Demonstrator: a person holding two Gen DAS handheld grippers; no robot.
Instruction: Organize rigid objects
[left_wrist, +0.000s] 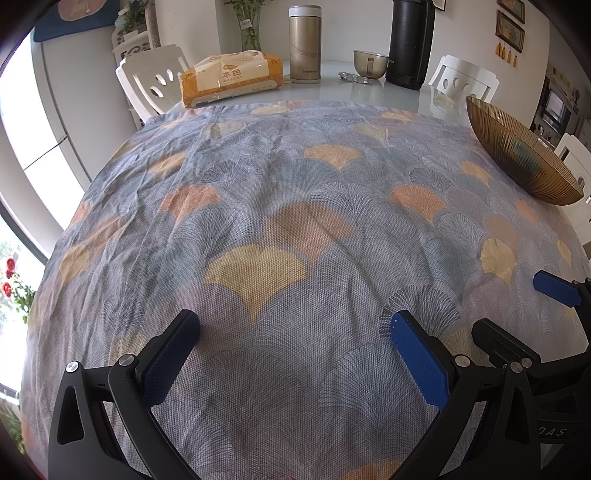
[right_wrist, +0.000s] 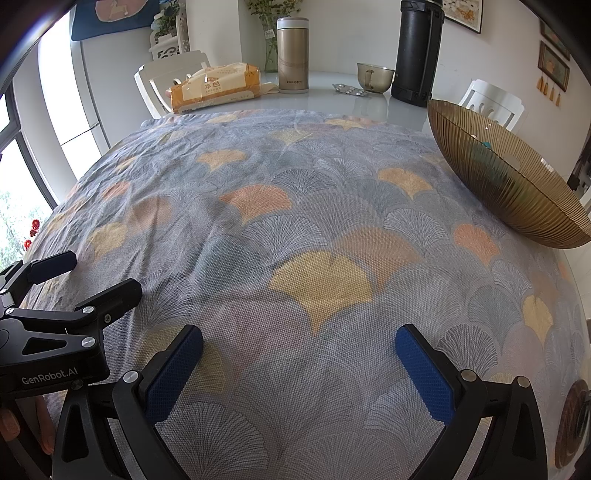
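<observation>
A ribbed amber glass bowl (left_wrist: 524, 155) stands at the right side of the patterned cloth; it also shows in the right wrist view (right_wrist: 509, 177), with something small and teal inside. My left gripper (left_wrist: 291, 332) is open and empty, low over the cloth near the front edge. My right gripper (right_wrist: 299, 345) is open and empty beside it. The right gripper shows at the right of the left wrist view (left_wrist: 517, 306). The left gripper shows at the left of the right wrist view (right_wrist: 99, 273). Both are well short of the bowl.
Past the cloth on the white table stand an orange tissue pack (left_wrist: 231, 77), a gold thermos (left_wrist: 304, 42), a small glass cup (left_wrist: 369, 62), a blister pack (left_wrist: 352, 77) and a tall black flask (left_wrist: 410, 42). White chairs (left_wrist: 155, 81) ring the table.
</observation>
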